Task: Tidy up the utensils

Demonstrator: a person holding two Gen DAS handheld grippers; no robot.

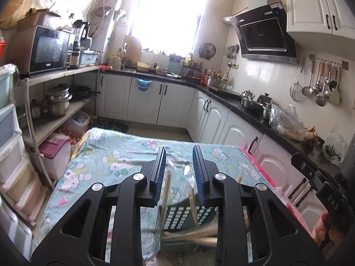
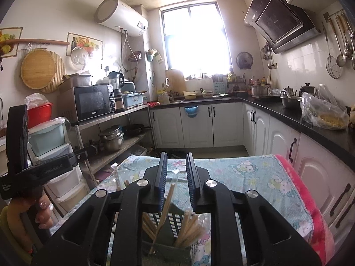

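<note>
I read "DAS" on the right tool (image 1: 332, 201), "GenRobot.AI" on the left tool (image 2: 56, 170), and "Galanz" (faint) on the microwave (image 2: 92, 104).

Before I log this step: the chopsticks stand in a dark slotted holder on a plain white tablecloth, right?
Not quite. The chopsticks do stand in the dark slotted holder, but the tablecloth is light blue-green with a cartoon cat print, not plain white. The right wrist view shows it clearly.
</note>
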